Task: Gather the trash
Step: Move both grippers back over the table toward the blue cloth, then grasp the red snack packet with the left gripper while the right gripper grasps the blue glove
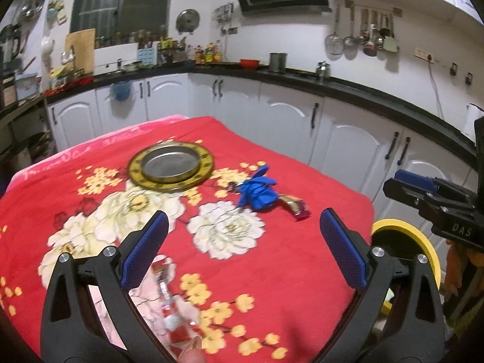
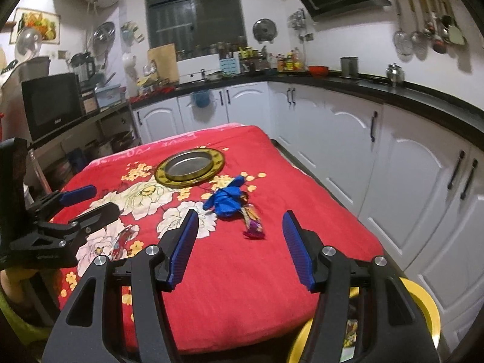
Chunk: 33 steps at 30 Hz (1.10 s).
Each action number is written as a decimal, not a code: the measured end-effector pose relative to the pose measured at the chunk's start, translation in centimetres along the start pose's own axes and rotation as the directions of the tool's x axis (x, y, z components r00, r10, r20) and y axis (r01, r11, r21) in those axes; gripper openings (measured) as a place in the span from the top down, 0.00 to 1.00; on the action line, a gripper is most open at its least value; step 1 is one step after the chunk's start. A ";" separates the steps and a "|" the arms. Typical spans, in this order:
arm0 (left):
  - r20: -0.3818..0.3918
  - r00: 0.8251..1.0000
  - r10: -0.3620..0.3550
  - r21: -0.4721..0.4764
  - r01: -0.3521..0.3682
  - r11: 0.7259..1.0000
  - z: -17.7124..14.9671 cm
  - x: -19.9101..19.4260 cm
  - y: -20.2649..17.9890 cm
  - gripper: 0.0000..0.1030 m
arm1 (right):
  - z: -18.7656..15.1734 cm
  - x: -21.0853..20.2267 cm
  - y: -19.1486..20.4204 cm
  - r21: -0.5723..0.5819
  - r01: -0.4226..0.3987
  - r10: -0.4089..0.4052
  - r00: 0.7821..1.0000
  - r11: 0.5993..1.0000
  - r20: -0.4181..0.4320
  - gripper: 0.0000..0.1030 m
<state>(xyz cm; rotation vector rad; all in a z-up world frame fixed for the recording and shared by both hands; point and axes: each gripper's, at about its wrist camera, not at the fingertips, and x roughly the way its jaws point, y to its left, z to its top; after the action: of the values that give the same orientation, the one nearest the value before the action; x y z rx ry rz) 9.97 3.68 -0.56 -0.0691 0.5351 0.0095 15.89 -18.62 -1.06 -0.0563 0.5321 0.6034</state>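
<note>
On the red floral cloth point(image 1: 272, 272) lie a crumpled blue wrapper point(image 1: 257, 192) and a purple and gold candy wrapper point(image 1: 298, 207) beside it; both also show in the right wrist view, the blue wrapper point(image 2: 227, 201) and the candy wrapper point(image 2: 252, 220). A red and white clear wrapper point(image 1: 169, 311) lies below my open, empty left gripper point(image 1: 245, 251). My right gripper point(image 2: 240, 248) is open and empty over the table's near edge, short of the candy wrapper. A yellow-rimmed bin point(image 1: 405, 242) stands at the table's right side, also seen in the right wrist view point(image 2: 423, 305).
A round metal dish on a yellow patterned plate point(image 1: 171, 168) sits at the far middle of the table. White cabinets point(image 2: 348, 145) under a black counter run along the back and right. A microwave point(image 2: 51, 103) stands at the left.
</note>
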 end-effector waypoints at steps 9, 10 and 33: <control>-0.111 0.993 0.038 -0.074 -0.047 0.996 -1.7 1.6 3.5 0.11 | 1.4 6.4 1.8 -0.063 -0.039 0.034 0.996 0.997 -0.083 0.46; -0.127 0.991 0.041 -0.084 -0.052 0.995 -1.9 2.0 3.9 0.11 | 1.4 6.9 1.9 -0.066 -0.044 0.038 0.995 0.997 -0.091 0.46; -0.410 0.911 -0.047 -0.221 -0.050 0.974 -6.6 7.1 7.2 0.45 | 1.3 21.1 2.6 -0.125 -0.033 -0.007 0.953 0.992 -0.302 0.57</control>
<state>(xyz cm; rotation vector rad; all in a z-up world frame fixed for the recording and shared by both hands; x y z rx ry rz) 12.54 10.39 -10.31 -0.3006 0.9590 0.0589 29.70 -5.10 -10.11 -0.2712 0.7901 0.6459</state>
